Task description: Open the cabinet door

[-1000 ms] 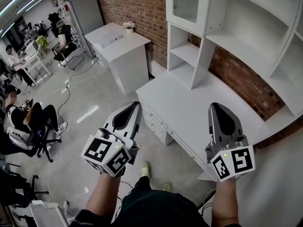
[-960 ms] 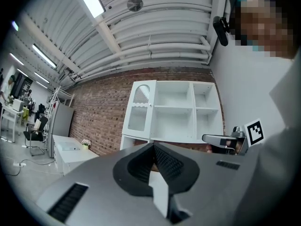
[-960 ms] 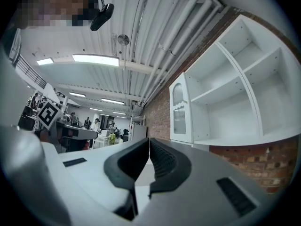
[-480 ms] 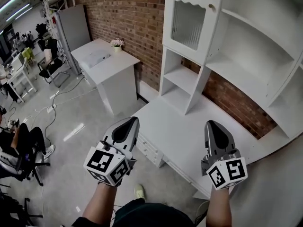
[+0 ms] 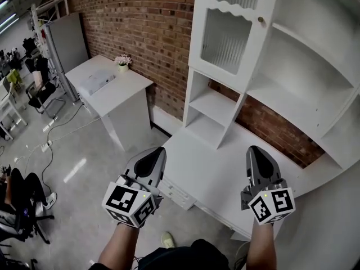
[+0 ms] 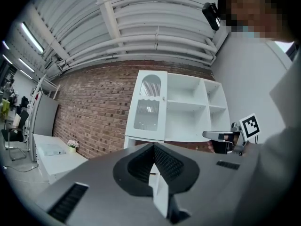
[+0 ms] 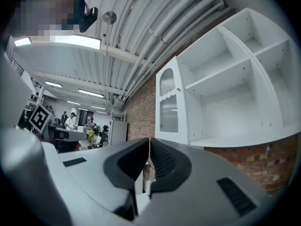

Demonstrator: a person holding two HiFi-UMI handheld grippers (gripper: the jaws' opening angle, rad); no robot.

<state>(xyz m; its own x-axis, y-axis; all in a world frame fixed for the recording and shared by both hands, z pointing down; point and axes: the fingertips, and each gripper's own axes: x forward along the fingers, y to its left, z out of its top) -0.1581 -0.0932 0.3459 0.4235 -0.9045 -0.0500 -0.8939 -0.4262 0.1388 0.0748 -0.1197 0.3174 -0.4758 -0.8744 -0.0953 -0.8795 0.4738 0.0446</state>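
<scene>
The white cabinet door (image 5: 229,34) has ribbed glass panes and a small knob (image 5: 260,20) on its right edge. It stands closed at the upper left of a white shelf unit on the brick wall. Both grippers are held level in front of the desk, well short of the door. My left gripper (image 5: 160,151) is shut and empty, and so is my right gripper (image 5: 253,149). The left gripper view has the door (image 6: 149,106) straight ahead above the jaws, and the right gripper (image 6: 225,135) off to the side. In the right gripper view the door (image 7: 169,108) and knob (image 7: 178,89) are ahead, slightly right.
A white desk (image 5: 225,162) with drawers (image 5: 178,193) runs under the open shelves (image 5: 292,77). A separate white table (image 5: 109,91) with a small flower pot (image 5: 122,62) stands to the left against the brick wall. A seated person's leg and shoe (image 5: 42,200) and office chairs are at the far left.
Both grippers have travelled forward toward the desk and shelf unit, staying shut. The cabinet door now sits larger and more central in the head view.
</scene>
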